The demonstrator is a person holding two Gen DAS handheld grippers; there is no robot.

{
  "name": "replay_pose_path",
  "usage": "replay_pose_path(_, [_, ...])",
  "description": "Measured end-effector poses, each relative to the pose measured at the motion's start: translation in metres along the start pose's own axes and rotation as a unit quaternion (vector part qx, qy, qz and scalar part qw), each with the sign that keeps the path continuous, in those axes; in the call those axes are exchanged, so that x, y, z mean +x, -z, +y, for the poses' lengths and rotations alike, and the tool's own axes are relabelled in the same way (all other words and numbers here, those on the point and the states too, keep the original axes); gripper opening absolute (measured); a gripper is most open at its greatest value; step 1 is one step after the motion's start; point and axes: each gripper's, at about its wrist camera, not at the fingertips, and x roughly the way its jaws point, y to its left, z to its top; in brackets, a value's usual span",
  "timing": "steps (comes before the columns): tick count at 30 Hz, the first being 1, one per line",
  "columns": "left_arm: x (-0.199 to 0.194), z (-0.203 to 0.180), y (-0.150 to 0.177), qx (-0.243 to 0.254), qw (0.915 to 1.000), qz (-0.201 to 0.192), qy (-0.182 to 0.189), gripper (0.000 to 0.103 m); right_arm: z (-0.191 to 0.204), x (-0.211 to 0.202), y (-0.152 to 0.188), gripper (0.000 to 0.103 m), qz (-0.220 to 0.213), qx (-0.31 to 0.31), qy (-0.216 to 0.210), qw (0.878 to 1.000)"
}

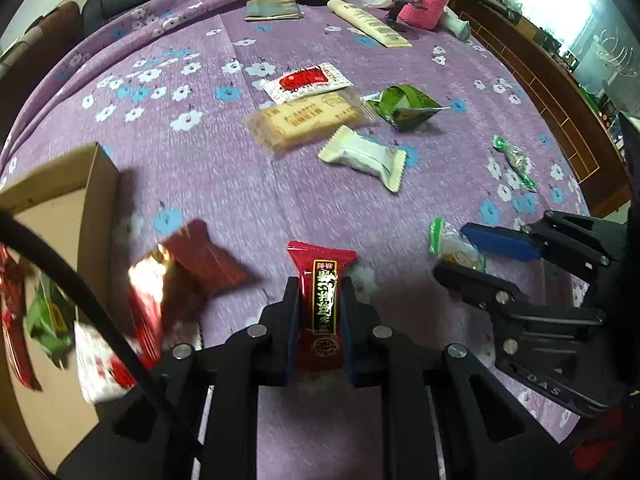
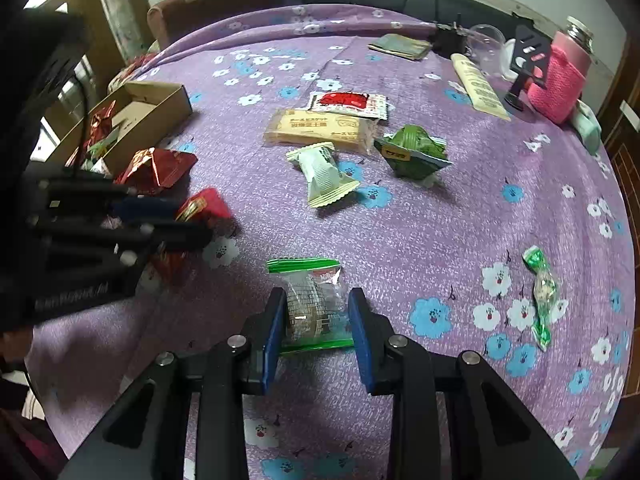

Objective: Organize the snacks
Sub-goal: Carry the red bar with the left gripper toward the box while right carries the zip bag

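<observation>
My left gripper (image 1: pixel 319 286) is shut on a red snack packet (image 1: pixel 322 308) with a black and gold label, just above the purple flowered cloth. In the right wrist view that gripper (image 2: pixel 192 220) hovers beside the open cardboard box (image 2: pixel 160 92), which holds several snacks. My right gripper (image 2: pixel 316 304) is shut on a clear packet with green edges (image 2: pixel 308 300) lying on the cloth; its blue pads touch both sides. From the left wrist view the right gripper (image 1: pixel 451 251) sits low at the right. A dark red foil packet (image 1: pixel 196 264) lies by the box (image 1: pixel 92 184).
Mid-table lie a red-and-white packet (image 2: pixel 348 102), a biscuit pack (image 2: pixel 320 126), a white packet (image 2: pixel 322 172), a green packet (image 2: pixel 412 150) and a small green candy (image 2: pixel 542 292). A cream tube (image 2: pixel 478 88), black stand (image 2: pixel 528 60) and pink bottle (image 2: pixel 560 80) line the far edge.
</observation>
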Motion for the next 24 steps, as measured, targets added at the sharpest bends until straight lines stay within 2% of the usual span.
replay_pose_path(10, [-0.007, 0.002, 0.015, -0.025, 0.9996, -0.010, 0.011, 0.020, 0.007, -0.004, 0.003, 0.031, 0.002, 0.012, 0.013, 1.000])
replay_pose_path(24, [-0.023, -0.005, 0.036, -0.024, 0.9992, -0.030, 0.014, 0.020, 0.030, -0.013, 0.003, 0.031, 0.005, 0.014, 0.027, 1.000])
